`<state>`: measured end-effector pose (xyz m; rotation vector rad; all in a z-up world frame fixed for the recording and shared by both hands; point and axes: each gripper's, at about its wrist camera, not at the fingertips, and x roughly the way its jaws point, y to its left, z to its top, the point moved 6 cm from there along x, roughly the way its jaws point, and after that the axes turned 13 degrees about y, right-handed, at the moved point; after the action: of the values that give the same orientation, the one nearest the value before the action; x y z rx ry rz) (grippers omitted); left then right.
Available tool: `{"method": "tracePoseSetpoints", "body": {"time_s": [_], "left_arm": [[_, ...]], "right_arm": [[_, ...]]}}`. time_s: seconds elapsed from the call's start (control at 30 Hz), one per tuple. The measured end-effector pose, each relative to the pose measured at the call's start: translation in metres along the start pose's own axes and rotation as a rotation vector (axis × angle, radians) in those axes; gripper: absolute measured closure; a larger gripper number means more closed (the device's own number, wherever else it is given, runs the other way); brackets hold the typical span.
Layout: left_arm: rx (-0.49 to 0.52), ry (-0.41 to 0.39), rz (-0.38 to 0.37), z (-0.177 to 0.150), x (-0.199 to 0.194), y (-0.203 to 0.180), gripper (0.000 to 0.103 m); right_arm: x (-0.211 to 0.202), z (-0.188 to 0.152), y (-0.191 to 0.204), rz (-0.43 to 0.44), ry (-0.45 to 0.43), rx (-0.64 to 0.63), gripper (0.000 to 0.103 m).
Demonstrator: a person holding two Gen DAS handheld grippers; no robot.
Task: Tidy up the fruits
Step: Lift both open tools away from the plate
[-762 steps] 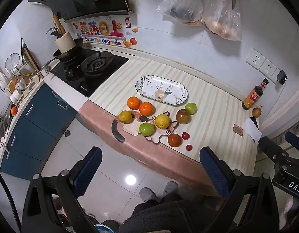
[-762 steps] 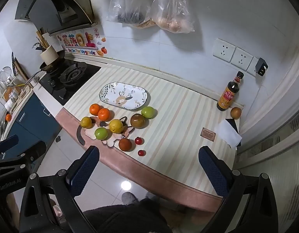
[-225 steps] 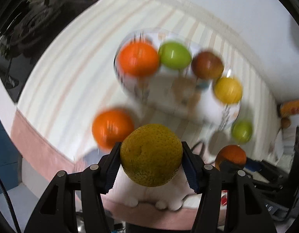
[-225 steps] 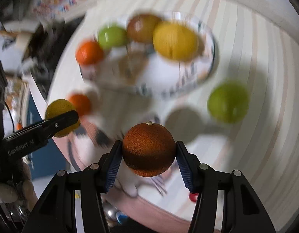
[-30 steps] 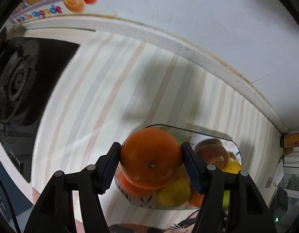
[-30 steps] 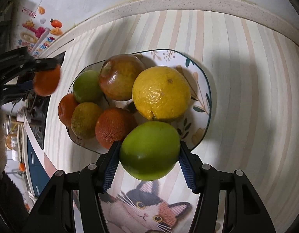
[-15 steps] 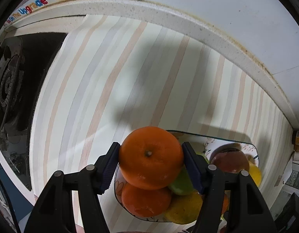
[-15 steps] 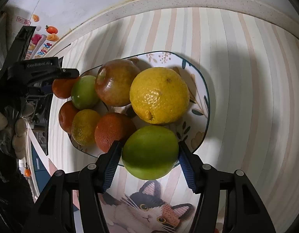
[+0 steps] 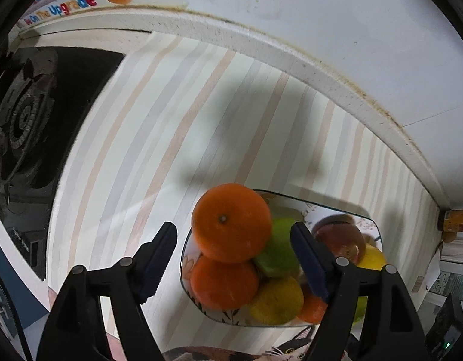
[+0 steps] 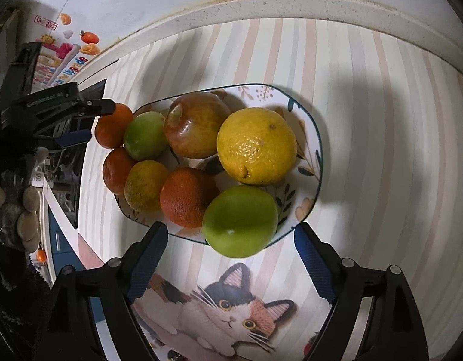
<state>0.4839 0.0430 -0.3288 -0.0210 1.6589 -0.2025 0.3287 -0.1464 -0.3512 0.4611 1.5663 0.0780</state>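
A patterned oval plate on the striped counter holds several fruits. My left gripper is open around an orange that rests at the plate's left end on another orange, touching neither finger. My right gripper is open around a green fruit lying on the plate's near rim. A large yellow citrus, a red-brown apple and a dark orange lie beside it. The left gripper also shows in the right wrist view.
A cat-shaped mat lies just in front of the plate. A black gas stove is to the left. The white wall ledge runs behind the plate. A sauce bottle stands at the far right.
Both grippers have opened. The left has let go of the orange at the plate's left end; the right has let go of the green fruit at the near rim.
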Motion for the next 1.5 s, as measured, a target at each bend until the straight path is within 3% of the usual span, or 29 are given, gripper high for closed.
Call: {"method": "tracePoseSetpoints", "body": {"time_s": [0.17, 0.43, 0.83, 1.27, 1.5], "left_arm": [[0.0, -0.079, 0.02, -0.03, -0.027, -0.003, 0.008], [0.012, -0.173, 0.079, -0.104, -0.052, -0.02, 0.006], [-0.082, -0.329, 0.108, -0.209, -0.092, -0.035, 0.006], [-0.112, -0.493, 0.096, -0.297, -0.166, -0.061, 0.006], [-0.08, -0.545, 0.104, -0.338, -0.194, -0.077, 0.006]], "right_arm": [[-0.02, -0.008, 0.002, -0.122, -0.043, -0.057, 0.009], [-0.057, -0.032, 0.005, -0.23, -0.111, -0.146, 0.004], [-0.127, -0.087, 0.007, -0.244, -0.221, -0.261, 0.004], [-0.22, -0.163, 0.018, -0.223, -0.366, -0.365, 0.004], [-0.264, -0.201, 0.024, -0.195, -0.421, -0.398, 0.004]]}}
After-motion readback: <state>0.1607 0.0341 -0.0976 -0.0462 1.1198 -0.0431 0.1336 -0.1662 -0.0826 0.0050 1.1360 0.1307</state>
